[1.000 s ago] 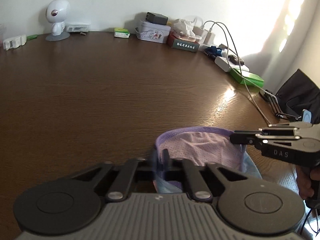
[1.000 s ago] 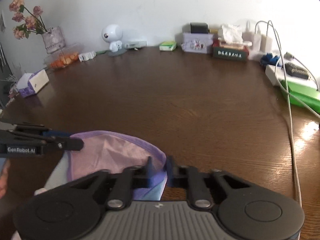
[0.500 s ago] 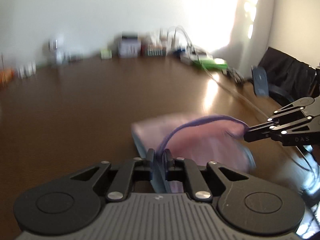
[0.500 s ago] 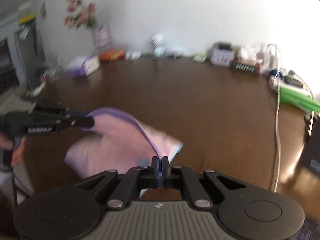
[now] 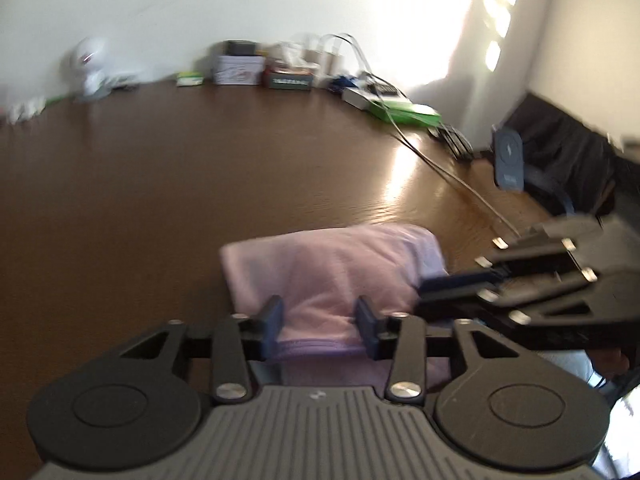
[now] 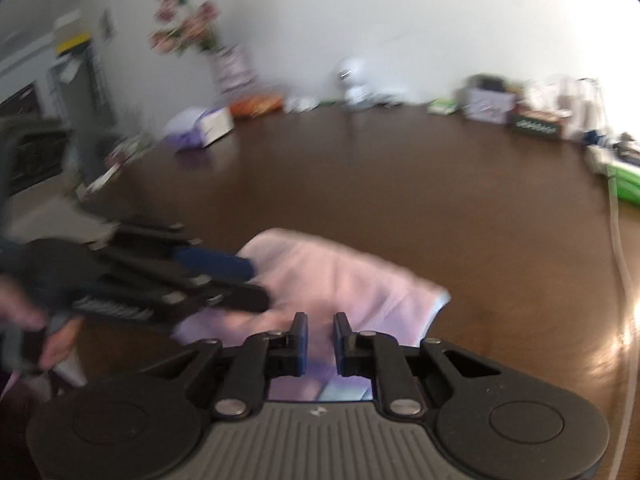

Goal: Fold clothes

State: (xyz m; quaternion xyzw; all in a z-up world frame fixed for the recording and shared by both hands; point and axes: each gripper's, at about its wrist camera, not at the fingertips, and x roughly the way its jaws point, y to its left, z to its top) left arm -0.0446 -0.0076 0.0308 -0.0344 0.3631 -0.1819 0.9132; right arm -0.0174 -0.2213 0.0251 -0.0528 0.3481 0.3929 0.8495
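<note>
A pink and lilac garment [image 5: 332,268] lies folded on the brown table [image 5: 200,168] near its front edge; it also shows in the right wrist view [image 6: 340,280]. My left gripper [image 5: 320,326] is open, its fingers astride the garment's near lilac hem. My right gripper [image 6: 319,338] is open just above the garment's near edge. The right gripper shows at the right of the left wrist view [image 5: 452,284], and the left gripper shows at the left of the right wrist view [image 6: 240,280]. Both views are blurred.
Along the far wall stand a white toy robot [image 5: 94,70], tins and boxes [image 5: 240,68], a green box [image 5: 404,110] and cables [image 5: 448,168]. A flower vase [image 6: 232,68] and tissue box [image 6: 204,128] stand far left. A black bag [image 5: 568,152] sits at right.
Both grippers have let go of the garment's lilac hem and opened. The garment, held up before, now lies folded flat on the table.
</note>
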